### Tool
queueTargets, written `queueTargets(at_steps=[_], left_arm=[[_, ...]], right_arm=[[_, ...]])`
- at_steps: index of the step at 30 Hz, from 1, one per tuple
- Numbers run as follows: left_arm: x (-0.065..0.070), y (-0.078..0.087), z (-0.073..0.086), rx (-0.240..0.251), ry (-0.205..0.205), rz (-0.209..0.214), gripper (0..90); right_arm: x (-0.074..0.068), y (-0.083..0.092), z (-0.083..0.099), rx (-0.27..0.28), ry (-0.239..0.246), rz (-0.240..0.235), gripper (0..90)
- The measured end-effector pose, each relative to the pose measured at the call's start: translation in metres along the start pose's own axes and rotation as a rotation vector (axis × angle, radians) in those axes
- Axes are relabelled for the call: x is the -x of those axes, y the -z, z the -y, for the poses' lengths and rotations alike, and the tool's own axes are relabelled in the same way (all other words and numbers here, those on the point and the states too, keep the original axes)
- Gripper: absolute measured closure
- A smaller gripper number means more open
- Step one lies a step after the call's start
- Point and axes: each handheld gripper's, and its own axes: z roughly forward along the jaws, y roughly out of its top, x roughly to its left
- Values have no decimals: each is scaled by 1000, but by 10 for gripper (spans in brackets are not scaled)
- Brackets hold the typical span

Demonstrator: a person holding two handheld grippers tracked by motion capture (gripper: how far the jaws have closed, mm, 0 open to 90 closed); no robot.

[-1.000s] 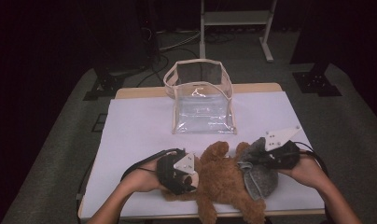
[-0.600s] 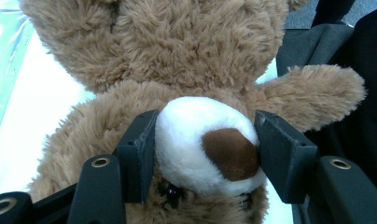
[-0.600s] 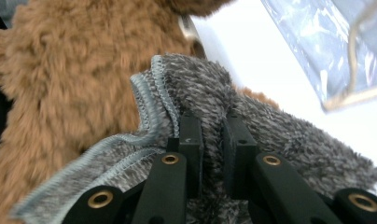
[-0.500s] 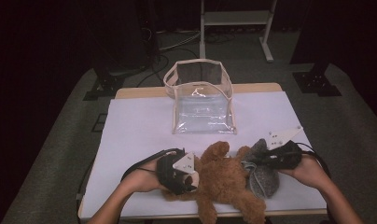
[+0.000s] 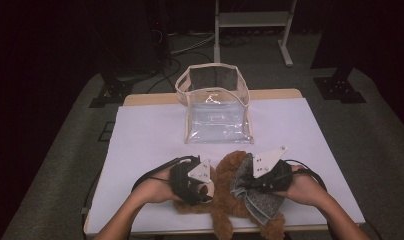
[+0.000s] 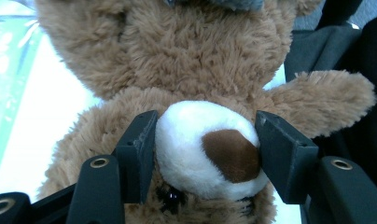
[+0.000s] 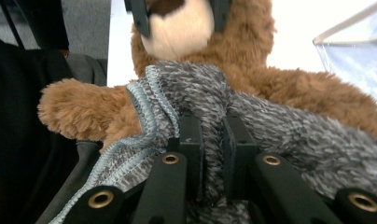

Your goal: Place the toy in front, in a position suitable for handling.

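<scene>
White table [image 5: 150, 135], teddy bear [image 5: 225, 180] near its front edge

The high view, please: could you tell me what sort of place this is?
Probably a staged recording room, not a home: a white-covered table stands among dark curtains, cables trail over grey carpet, and a metal stand is behind.

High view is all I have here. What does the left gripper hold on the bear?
Observer: The left gripper has its jaws on both sides of the bear's white muzzle.
Operator: And the right gripper?
Observer: The right gripper is shut on a fold of the grey knit cloth.
Operator: Where does the cloth lie?
Observer: It lies over the bear's body, below the muzzle; its edge has light blue stitching.
</scene>
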Motion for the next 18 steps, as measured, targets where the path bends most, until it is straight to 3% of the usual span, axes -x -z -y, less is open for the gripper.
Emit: queueTargets(at_steps=[5,10,15,18], left_arm=[[-4,18,6,30,7,-27,380],[-8,33,24,24,37,-58,341],[-13,27,47,4,69,-41,307],[-15,21,53,19,96,-30,310]], right_arm=[[4,0,14,21,-45,-2,802],[8,-1,18,22,-61,-4,804],[10,1,24,22,-77,-6,804],[11,3,28,18,-90,-2,804]])
